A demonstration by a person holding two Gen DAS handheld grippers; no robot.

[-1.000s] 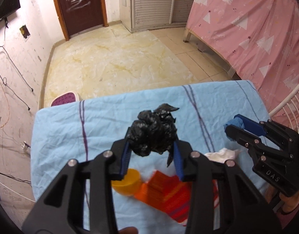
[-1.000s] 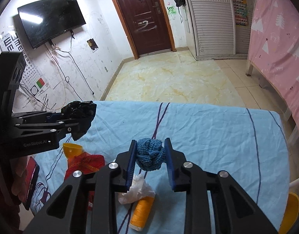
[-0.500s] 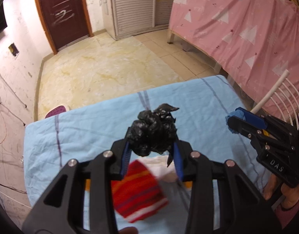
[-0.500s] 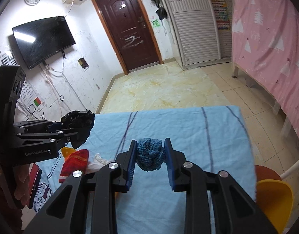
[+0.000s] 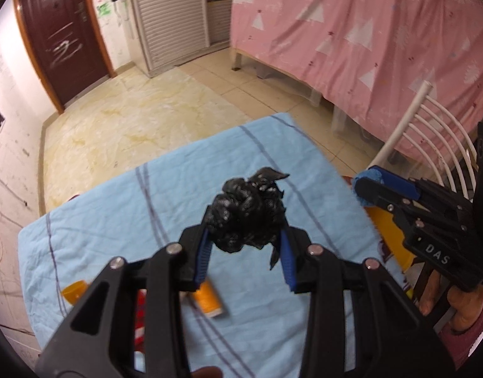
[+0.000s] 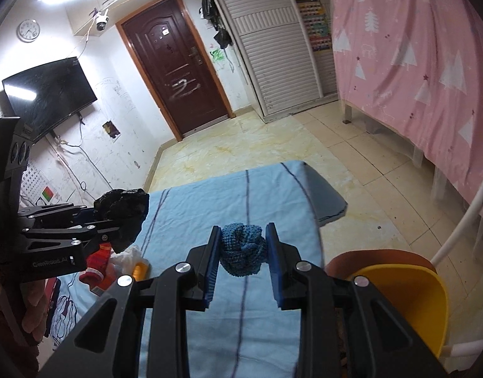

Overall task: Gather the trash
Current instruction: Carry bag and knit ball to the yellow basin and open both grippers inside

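Note:
My left gripper (image 5: 245, 252) is shut on a crumpled black plastic bag (image 5: 246, 214), held above the light blue tablecloth (image 5: 115, 220). In the right wrist view that left gripper (image 6: 115, 217) and its black bag (image 6: 121, 208) show at the left. My right gripper (image 6: 243, 261) is shut on a blue knitted ball (image 6: 243, 249), near the table's right edge. The same right gripper (image 5: 364, 189) shows at the right in the left wrist view, with the blue ball (image 5: 367, 178) at its tip. A yellow bin (image 6: 411, 299) stands just right of the table.
On the cloth lie an orange bottle (image 5: 206, 299), an orange cap (image 5: 74, 291), a red striped item (image 6: 96, 261) and a white crumpled tissue (image 6: 128, 256). A white chair back (image 5: 430, 145) and a pink-draped bed (image 5: 367, 47) are to the right. A hand (image 5: 462, 312) holds the right gripper.
Both grippers have swept rightward across the table with their loads still held. The yellow bin has come into the right wrist view, and the items on the cloth have slid left.

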